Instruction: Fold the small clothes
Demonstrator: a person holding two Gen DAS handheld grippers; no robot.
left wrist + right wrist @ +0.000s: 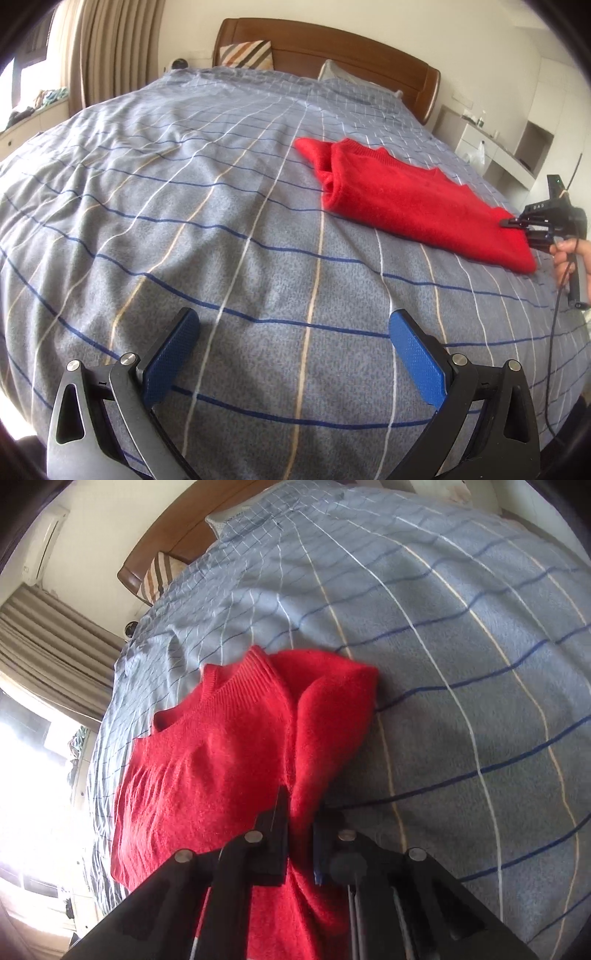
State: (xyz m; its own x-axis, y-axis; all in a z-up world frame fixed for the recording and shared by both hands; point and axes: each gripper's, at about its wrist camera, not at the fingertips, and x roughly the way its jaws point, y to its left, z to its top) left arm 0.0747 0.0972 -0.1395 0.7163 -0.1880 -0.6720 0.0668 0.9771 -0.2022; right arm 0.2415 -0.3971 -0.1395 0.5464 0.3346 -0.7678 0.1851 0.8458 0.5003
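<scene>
A red knitted sweater [413, 199] lies partly folded on the grey checked bedspread [207, 206], right of the middle in the left wrist view. My left gripper [293, 325] hovers open over bare bedspread, well short of the sweater, nothing between its blue pads [173, 354]. My right gripper [511, 223] meets the sweater's near right corner, a hand [565, 251] on its handle. In the right wrist view that gripper [301, 808] is shut on a raised fold of the red sweater [221, 760], the ribbed neckline lying beyond.
A wooden headboard [332, 48] with a striped cushion [247, 53] and a pillow closes the far end of the bed. Curtains and a bright window are at the left; white shelving [517, 147] stands at the right. A black cable [552, 350] hangs from the right gripper.
</scene>
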